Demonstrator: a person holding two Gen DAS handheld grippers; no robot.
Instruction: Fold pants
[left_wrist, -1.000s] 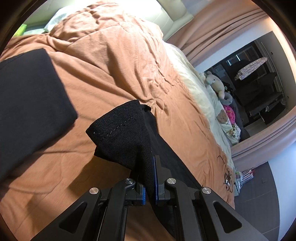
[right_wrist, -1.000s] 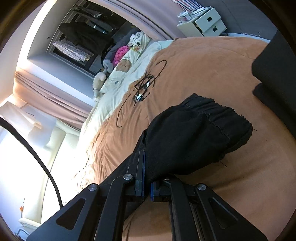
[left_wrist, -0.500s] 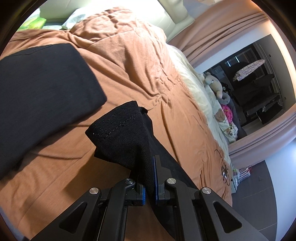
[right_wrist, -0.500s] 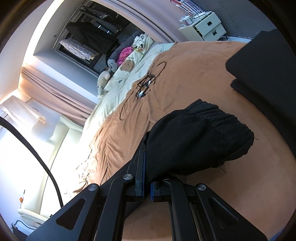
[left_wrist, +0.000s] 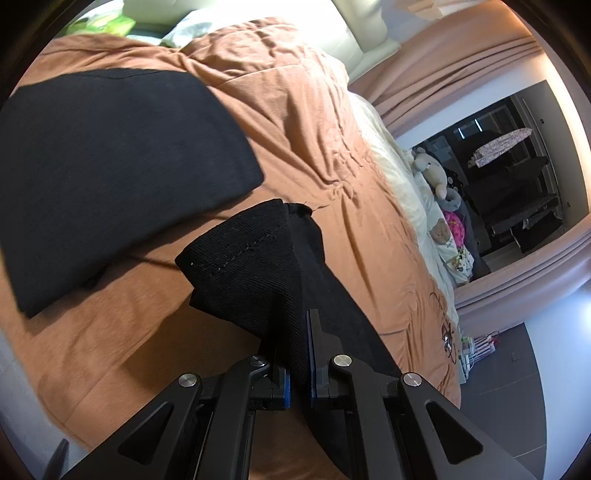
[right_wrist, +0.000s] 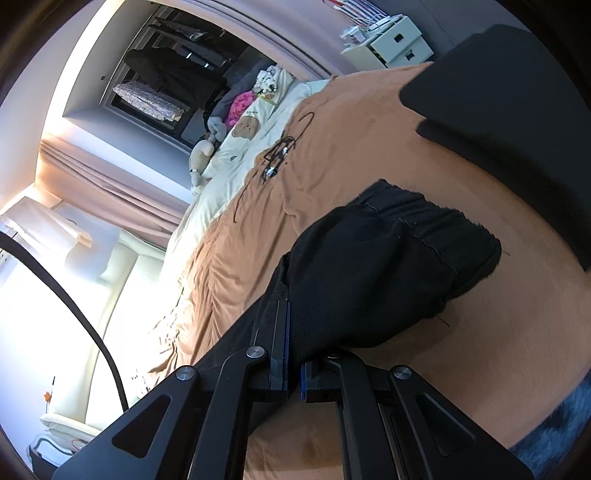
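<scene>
Left wrist view — left tongs (left_wrist: 298, 354) and right tongs (right_wrist: 291, 347) each clamped on the black pants (left_wrist: 255, 266), held above the bed (left_wrist: 325, 122) — folding unfinished, laying-down remains

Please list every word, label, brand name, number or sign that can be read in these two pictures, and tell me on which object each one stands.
None can be read.
The black pants, held by the left gripper and the right gripper, show only stitching, with no label.
The bear-print cloth may carry small marks, too small and blurred to read.
The white drawer unit shows no lettering.
The orange blanket is plain.
</scene>
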